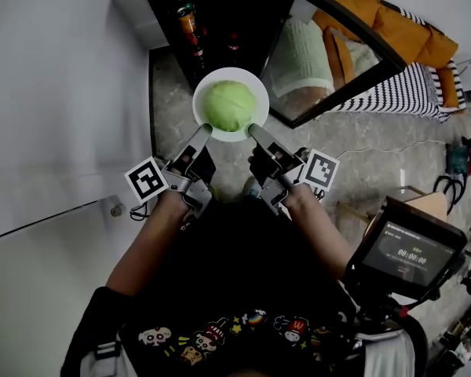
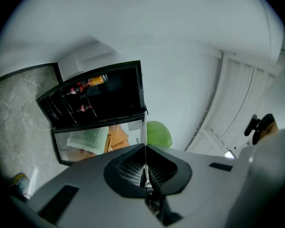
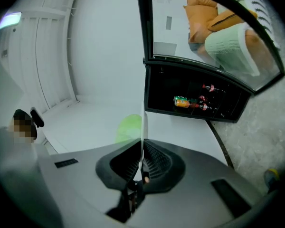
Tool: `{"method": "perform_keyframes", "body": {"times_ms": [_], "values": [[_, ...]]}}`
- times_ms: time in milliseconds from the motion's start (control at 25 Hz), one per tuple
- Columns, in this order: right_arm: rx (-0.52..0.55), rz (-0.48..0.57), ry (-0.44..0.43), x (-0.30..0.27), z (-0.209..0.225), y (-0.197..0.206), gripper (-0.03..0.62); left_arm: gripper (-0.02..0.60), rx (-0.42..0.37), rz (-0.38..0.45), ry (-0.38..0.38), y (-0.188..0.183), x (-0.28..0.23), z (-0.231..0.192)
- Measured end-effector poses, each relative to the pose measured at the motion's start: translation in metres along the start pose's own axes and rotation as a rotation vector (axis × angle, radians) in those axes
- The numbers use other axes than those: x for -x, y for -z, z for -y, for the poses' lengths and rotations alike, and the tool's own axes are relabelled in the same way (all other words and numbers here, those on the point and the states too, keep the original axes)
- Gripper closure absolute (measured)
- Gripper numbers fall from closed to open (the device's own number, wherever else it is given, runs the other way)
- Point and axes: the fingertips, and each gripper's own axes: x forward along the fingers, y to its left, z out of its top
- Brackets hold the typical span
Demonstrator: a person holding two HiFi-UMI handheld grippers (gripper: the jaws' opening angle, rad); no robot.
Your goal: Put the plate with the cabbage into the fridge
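Item: plate (image 1: 230, 73), white and round, with one pale green cabbage (image 1: 228, 105) seated at its centre. Location: the plate is held in the air above the floor (image 1: 369, 151), just in front of the fridge (image 1: 220, 10) and outside its cavity. The fridge is a low black cabinet. Its glass door (image 1: 337, 53) stands swung wide to the right, and bottles (image 1: 188, 18) are seen on the dark shelves inside. Left gripper (image 1: 206, 129): clamped on the near left of the plate rim. In the left gripper view the rim is seen edge-on as a thin line pinched between the ribbed pads, with the cabbage rising just beyond it. Right gripper (image 1: 253, 129): clenched likewise on the near right of the rim. The same thin edge is nipped between its pads in the right gripper view. Nothing else is held or touched by either gripper. Step in hand, as judged: the carry towards the open fridge, with the load shared by both grippers. Next move, as judged: the plate is to be kept level and both grippers advanced together, so that the cabbage is not rolled off. It is to be passed clear of the door edge and the bottles, and a free shelf space is to be found before either grip is eased.
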Motion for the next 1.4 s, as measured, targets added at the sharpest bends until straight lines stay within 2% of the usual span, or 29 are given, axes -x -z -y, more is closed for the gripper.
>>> {"method": "perform_keyframes", "body": {"times_ms": [520,960,1400], "values": [[-0.015,-0.035,0.021,-0.0033,-0.0032,0.0007,0.58,0.574,0.026,0.033,0.007,-0.0012,0.0022,0.0026],[-0.024,-0.018,0.043,0.0014,-0.0009,-0.0025,0.58,0.574,0.045,0.019,-0.003,0.0014,-0.0011,-0.0005],[-0.031,-0.041,0.037,-0.0047,-0.0043,0.0001,0.58,0.572,0.034,0.036,0.003,-0.0035,0.0018,0.0041]]}}
